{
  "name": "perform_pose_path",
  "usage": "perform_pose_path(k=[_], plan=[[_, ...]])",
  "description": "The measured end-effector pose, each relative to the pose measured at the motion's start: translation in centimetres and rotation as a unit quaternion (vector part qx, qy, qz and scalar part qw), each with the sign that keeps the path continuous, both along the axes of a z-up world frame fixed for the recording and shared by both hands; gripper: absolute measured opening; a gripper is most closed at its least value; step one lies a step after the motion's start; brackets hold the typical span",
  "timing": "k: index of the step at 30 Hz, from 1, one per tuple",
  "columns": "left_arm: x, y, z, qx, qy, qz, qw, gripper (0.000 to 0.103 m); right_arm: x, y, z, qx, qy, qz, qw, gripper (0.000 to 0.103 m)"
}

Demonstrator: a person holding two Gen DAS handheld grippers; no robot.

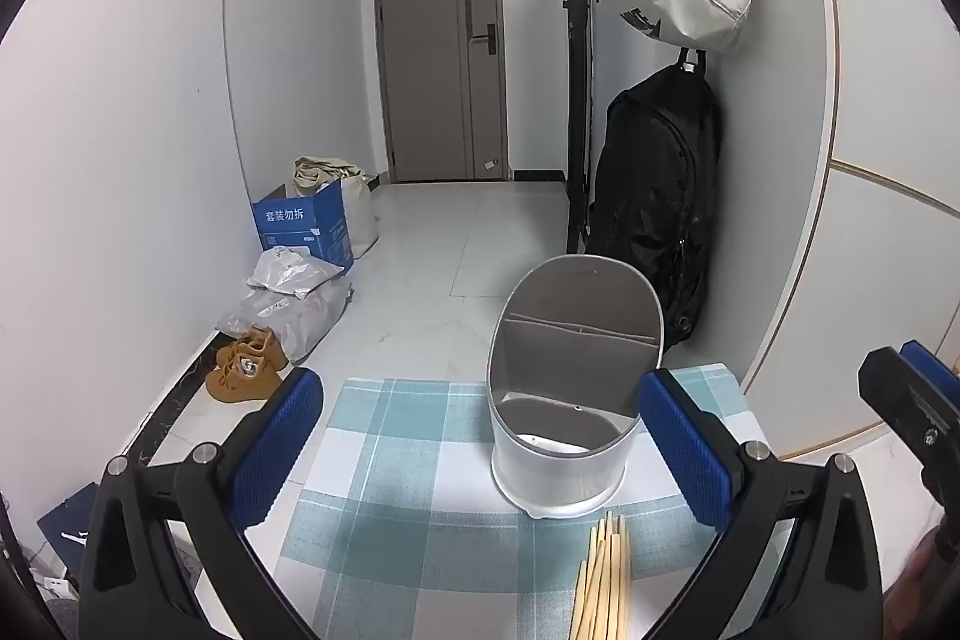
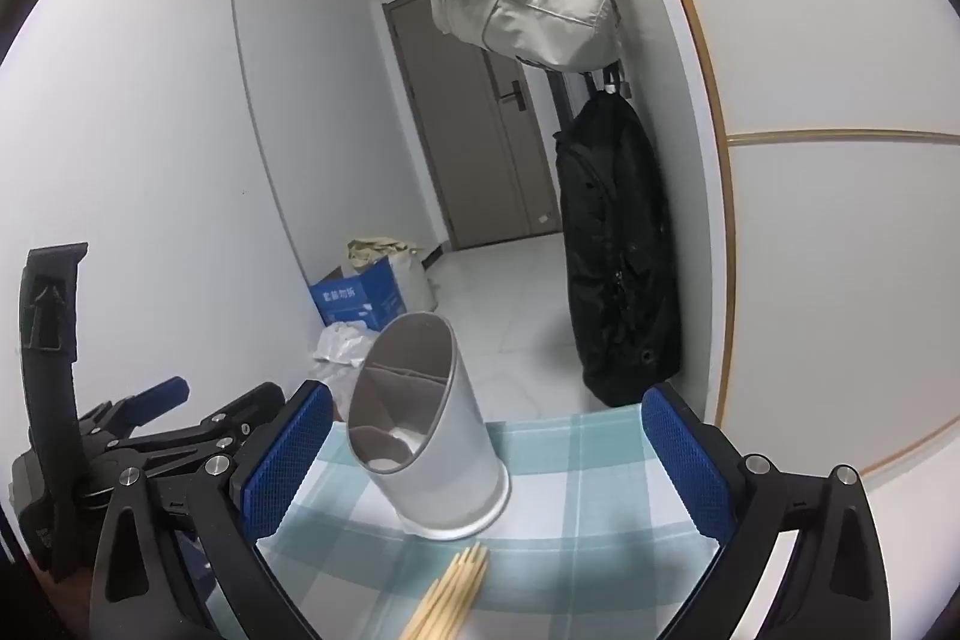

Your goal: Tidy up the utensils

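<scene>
A grey utensil holder (image 1: 561, 436) stands upright on the surface (image 1: 384, 466), which is covered with a blue-and-white checked cloth, close to its far edge and toward the right-hand corner. The holder's rim is cut on a slant, tall at the back and low at the front, and a divider (image 1: 579, 328) splits the inside into compartments; I can see down to a pale bottom in the front one, and no utensil stands in any part that shows. Just in front of the holder, nearer the near edge, a bundle of wooden chopsticks (image 1: 600, 574) lies flat on the cloth, tips pointing at the holder's base without quite touching it. The left gripper (image 1: 480, 448) hangs over the surface with its jaws wide apart and nothing between the blue pads. The right gripper (image 2: 486, 466) is the same, jaws spread, the holder framed between them but untouched. On the floor beyond sits an open blue carton (image 1: 306, 226) with a beige cloth bundle (image 1: 321, 172) poking out behind it.
</scene>
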State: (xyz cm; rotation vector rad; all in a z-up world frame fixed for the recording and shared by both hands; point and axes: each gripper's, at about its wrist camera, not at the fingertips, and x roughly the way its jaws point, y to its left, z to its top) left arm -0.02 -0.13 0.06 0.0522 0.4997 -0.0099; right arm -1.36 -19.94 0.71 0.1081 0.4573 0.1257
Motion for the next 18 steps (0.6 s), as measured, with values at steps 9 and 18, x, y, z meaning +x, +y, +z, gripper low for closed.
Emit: perform_pose_path(k=[9,18], plan=[[0.6,-1.0,-0.5,-0.005,0.014,0.005,0.9999,0.102,0.1,-0.1,0.1,0.0,0.003,-0.002,1.0,0.103],[0.4,0.4,-0.7,-0.015,0.019,0.004,0.9997,0.102,-0.1,-0.1,0.1,-0.001,0.003,-0.002,1.0,0.103]])
